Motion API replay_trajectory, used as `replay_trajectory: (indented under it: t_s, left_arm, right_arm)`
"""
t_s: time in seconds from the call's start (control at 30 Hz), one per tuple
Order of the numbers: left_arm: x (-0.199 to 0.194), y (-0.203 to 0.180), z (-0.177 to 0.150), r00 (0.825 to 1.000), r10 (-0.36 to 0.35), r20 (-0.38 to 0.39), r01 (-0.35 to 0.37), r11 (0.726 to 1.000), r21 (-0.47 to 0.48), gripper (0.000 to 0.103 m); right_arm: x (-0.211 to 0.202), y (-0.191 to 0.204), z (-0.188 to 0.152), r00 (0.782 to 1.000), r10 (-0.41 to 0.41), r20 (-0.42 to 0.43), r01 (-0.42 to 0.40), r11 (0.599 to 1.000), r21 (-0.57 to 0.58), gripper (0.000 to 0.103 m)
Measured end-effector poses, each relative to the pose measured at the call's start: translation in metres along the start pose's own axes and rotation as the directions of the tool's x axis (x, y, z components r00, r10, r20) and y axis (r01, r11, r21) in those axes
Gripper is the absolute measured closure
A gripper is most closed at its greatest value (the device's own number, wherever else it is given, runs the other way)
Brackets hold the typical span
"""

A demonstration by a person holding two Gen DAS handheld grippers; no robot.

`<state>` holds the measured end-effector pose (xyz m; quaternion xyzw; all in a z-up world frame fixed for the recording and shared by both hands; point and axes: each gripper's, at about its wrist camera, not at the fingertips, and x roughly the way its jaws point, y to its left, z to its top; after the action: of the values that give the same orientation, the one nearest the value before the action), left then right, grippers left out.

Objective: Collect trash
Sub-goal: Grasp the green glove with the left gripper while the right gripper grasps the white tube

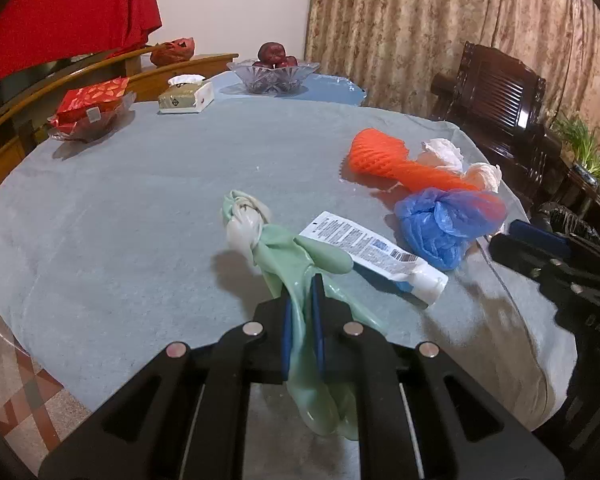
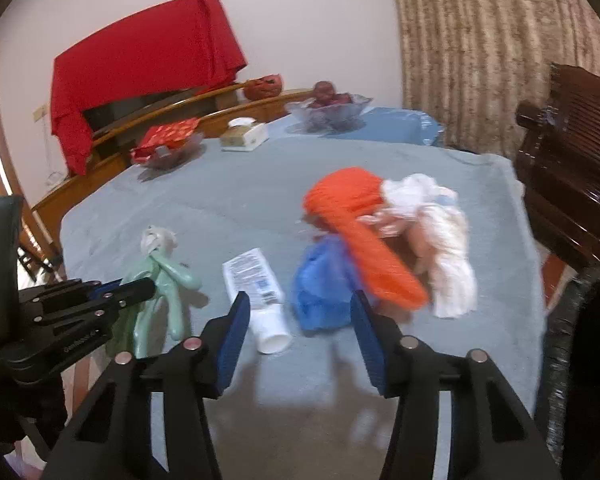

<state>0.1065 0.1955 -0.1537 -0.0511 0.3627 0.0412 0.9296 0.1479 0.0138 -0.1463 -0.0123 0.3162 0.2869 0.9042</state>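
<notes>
Clamping a knotted green plastic bag [image 1: 300, 280] at the lower centre of the left wrist view, the left gripper [image 1: 302, 344] has its blue pads pressed tight on the bag's neck, the knot end still draped toward the grey tablecloth [image 1: 140, 208]; the pickup step looks under way, and the next move, by judgement, is to carry this piece to a bin, possibly the black-lined one [image 2: 580, 360] glimpsed at the right edge of the right wrist view. At the bottom of that view the right gripper [image 2: 300, 340] stands partly open with nothing between its pads, aimed at the gap between a white squeeze tube [image 2: 260, 288] and a crumpled blue bag [image 2: 320, 292]; it needs to settle on one of them before closing. Behind, an orange foam net [image 2: 360, 232] lies across the blue bag, with white crumpled tissue [image 2: 440, 240] to its right. At the upper centre, a cut-glass bowl [image 1: 274, 74] holds dark red fruit [image 1: 274, 56]; upper left, a shallow glass dish [image 1: 90, 118] carries a red packet [image 1: 92, 98]; between them a tissue box [image 1: 186, 96] shows one sheet pulled up.
</notes>
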Motion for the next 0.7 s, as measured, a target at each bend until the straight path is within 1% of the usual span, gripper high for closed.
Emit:
replay_trajectory:
  t_s: [0.2, 0.33, 0.7]
  left_arm:
    - [0.000, 0.006, -0.003, 1.000, -0.012, -0.007, 0.012, 1.000, -0.008, 0.095]
    - [0.004, 0.009, -0.008, 1.000, -0.017, -0.020, 0.017, 1.000, -0.017, 0.095]
    - [0.011, 0.017, -0.014, 0.999, -0.015, -0.038, 0.013, 0.999, -0.040, 0.095]
  right_arm:
    - [0.025, 0.016, -0.006, 0.998, 0.039, -0.054, -0.040, 0.999, -0.025, 0.058]
    - [0.038, 0.023, -0.012, 0.994, 0.053, -0.092, -0.057, 0.998, -0.041, 0.065]
    - [0.059, 0.026, -0.016, 0.989, 0.037, -0.140, -0.044, 0.998, -0.047, 0.065]
